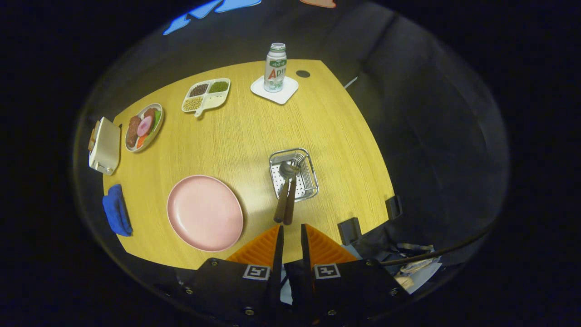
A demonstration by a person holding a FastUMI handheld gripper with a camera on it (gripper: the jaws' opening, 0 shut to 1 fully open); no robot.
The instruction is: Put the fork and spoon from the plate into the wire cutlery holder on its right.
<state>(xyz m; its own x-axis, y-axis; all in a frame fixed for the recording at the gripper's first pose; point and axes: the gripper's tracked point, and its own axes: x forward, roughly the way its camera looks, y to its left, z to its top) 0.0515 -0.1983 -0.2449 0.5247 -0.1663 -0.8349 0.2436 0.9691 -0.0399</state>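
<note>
We see a light wooden table under bright overhead light, glare pooling near its middle. Dark cloth walls close in on the far and right sides, and 2 black clamps grip the table's near right edge.

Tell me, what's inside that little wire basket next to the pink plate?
The wire cutlery holder holds a spoon and a fork, brown handles sticking out toward the hand-held gripper, whose fingers hold nothing. The utensils hide part of the perforated bottom.
</note>
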